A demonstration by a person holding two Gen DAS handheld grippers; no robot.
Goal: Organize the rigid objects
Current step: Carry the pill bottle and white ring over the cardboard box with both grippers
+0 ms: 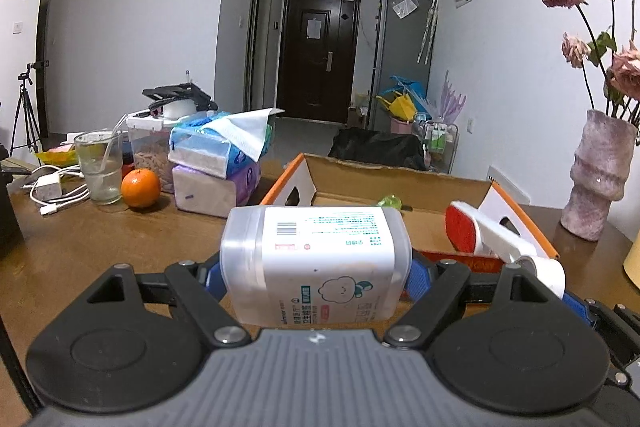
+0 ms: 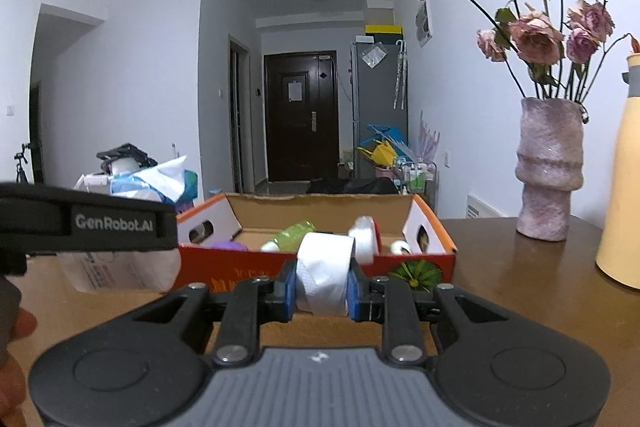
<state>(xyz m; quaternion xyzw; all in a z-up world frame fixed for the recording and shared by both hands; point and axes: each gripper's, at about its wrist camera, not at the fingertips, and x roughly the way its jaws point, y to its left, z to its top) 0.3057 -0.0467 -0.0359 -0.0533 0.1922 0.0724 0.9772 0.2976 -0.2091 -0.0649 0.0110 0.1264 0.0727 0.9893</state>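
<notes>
My left gripper (image 1: 316, 277) is shut on a clear plastic cotton-swab box (image 1: 316, 259) with a white label, held sideways just before the orange cardboard box (image 1: 400, 183). My right gripper (image 2: 322, 291) is shut on the white handle (image 2: 324, 273) of a white brush with a red head (image 1: 464, 231), which reaches over the box's front wall (image 2: 320, 267). In the right wrist view the box holds a green bottle (image 2: 294, 235), a purple object (image 2: 228, 245) and a small white piece (image 2: 400, 247). The left gripper's body (image 2: 88, 223) and its held box (image 2: 120, 273) show at the left there.
On the brown table (image 1: 100, 239) to the left stand a glass with a straw (image 1: 100, 167), an orange (image 1: 141, 188), stacked tissue packs (image 1: 216, 171), a food container and a white charger. A pink vase of dried roses (image 2: 548, 171) and a yellow jug (image 2: 624, 187) stand right.
</notes>
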